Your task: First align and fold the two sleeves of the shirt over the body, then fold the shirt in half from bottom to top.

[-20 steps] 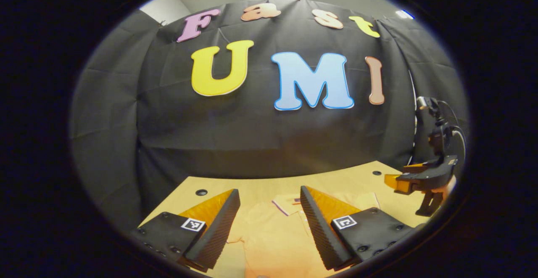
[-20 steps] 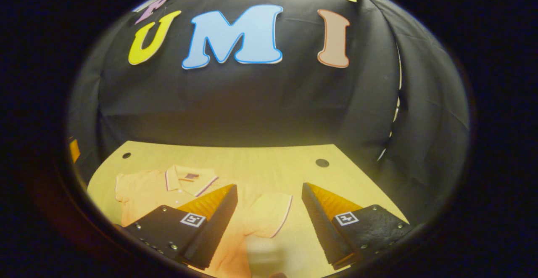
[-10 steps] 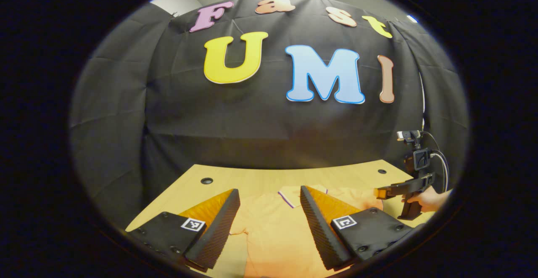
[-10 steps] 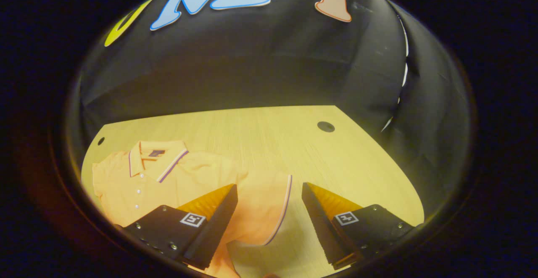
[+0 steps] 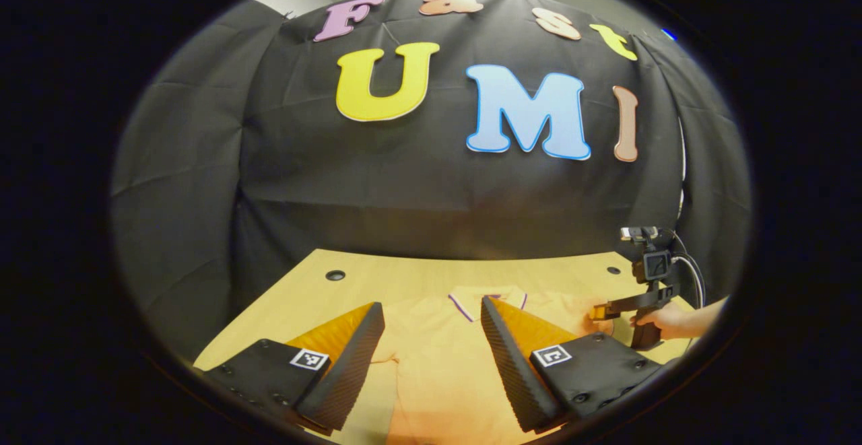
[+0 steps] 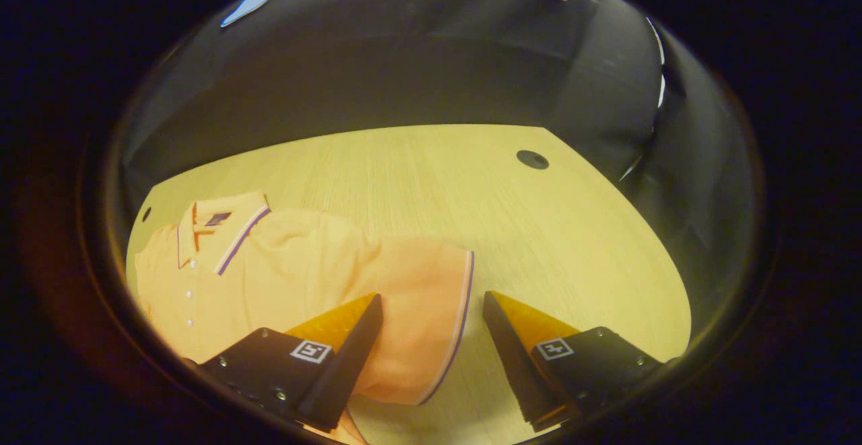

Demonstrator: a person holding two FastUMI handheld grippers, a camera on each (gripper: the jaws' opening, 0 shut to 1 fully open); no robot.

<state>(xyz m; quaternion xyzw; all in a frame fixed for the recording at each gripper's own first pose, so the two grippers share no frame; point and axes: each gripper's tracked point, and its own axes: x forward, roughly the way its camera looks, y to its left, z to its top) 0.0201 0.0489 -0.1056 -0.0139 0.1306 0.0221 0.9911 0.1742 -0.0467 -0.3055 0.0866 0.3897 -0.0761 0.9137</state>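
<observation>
Left gripper view: the left gripper [image 5: 431, 314] hangs with its fingers spread wide over the orange shirt [image 5: 438, 371], which lies flat on the wooden table [image 5: 377, 280], collar toward the far wall, while farther right a hand [image 5: 663, 320] holds the right gripper [image 5: 596, 312] low at the shirt's edge. Right gripper view: the shirt [image 6: 269, 277] spreads from the left, and its sleeve [image 6: 421, 317] with the striped cuff lies between the widely parted fingers of the right gripper [image 6: 431, 310].

Light wooden table [image 6: 417, 182] with a fine grain carries one thing: an orange polo shirt [image 6: 289, 277], lying flat, front up. In the right gripper view its striped collar [image 6: 219, 226] sits at ten o'clock, one trimmed sleeve [image 6: 431, 317] spreads toward six, and a dark round hole [image 6: 532, 159] marks the tabletop at one o'clock.
</observation>
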